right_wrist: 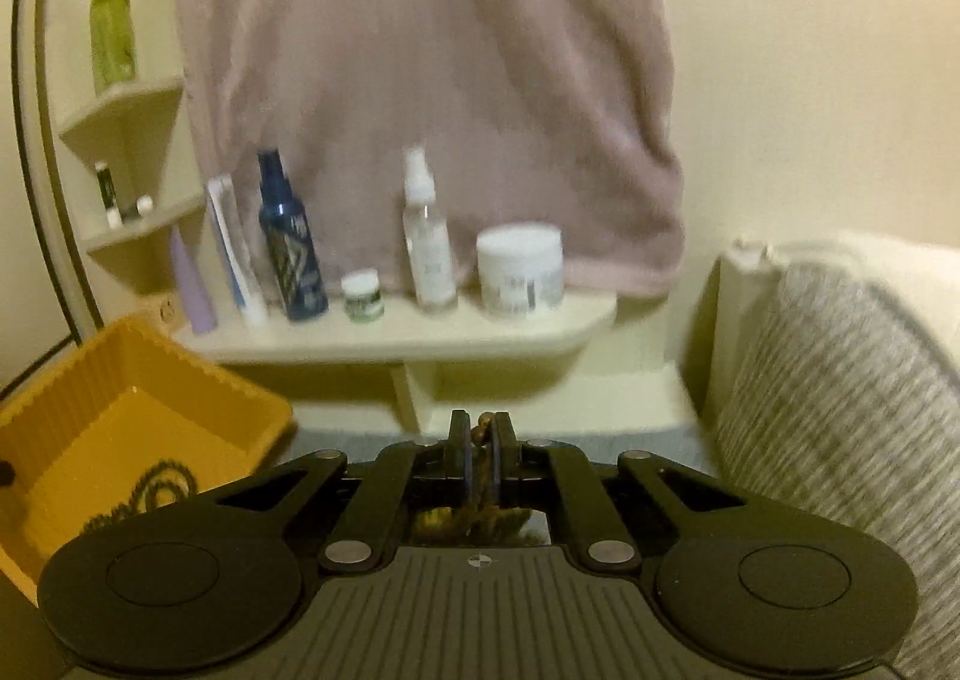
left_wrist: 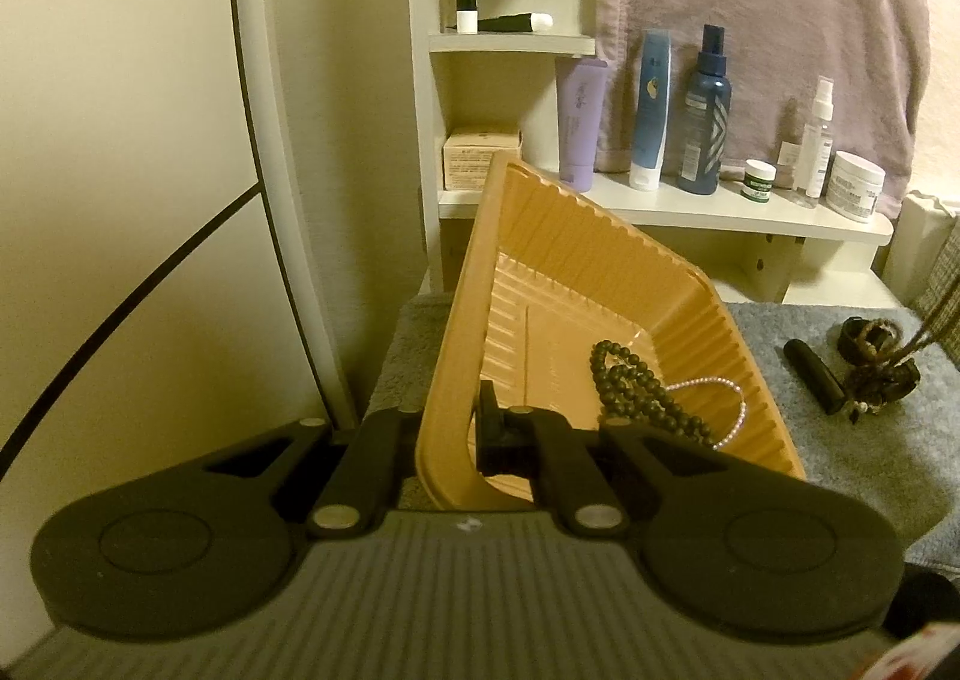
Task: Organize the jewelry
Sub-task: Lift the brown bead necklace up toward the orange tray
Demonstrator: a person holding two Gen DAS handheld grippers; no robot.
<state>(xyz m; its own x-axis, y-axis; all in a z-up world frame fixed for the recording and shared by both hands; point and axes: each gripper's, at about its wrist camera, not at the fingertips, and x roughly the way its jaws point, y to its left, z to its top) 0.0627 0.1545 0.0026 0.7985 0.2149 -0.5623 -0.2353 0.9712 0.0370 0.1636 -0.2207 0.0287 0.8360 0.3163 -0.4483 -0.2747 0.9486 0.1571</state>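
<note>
My left gripper point(left_wrist: 459, 410) is shut on the near rim of an orange ribbed tray point(left_wrist: 540, 272) and holds it tilted. A dark bead necklace point(left_wrist: 630, 380) and a thin pearl chain point(left_wrist: 720, 398) lie in the tray's low corner. On the grey mat, more dark bracelets point(left_wrist: 870, 344) and a black tube point(left_wrist: 816, 377) lie to the right. My right gripper point(right_wrist: 483, 428) is shut on a brown beaded piece point(right_wrist: 485, 421) and holds it in the air, with strands hanging below. The tray point(right_wrist: 198, 380) shows at lower left of the right wrist view.
A cream shelf point(left_wrist: 690, 206) behind the tray carries bottles, tubes and jars. A pink towel point(left_wrist: 762, 8) hangs above it. A mirror edge point(left_wrist: 270, 140) stands at the left. A striped grey cushion point(right_wrist: 840, 380) sits at the right.
</note>
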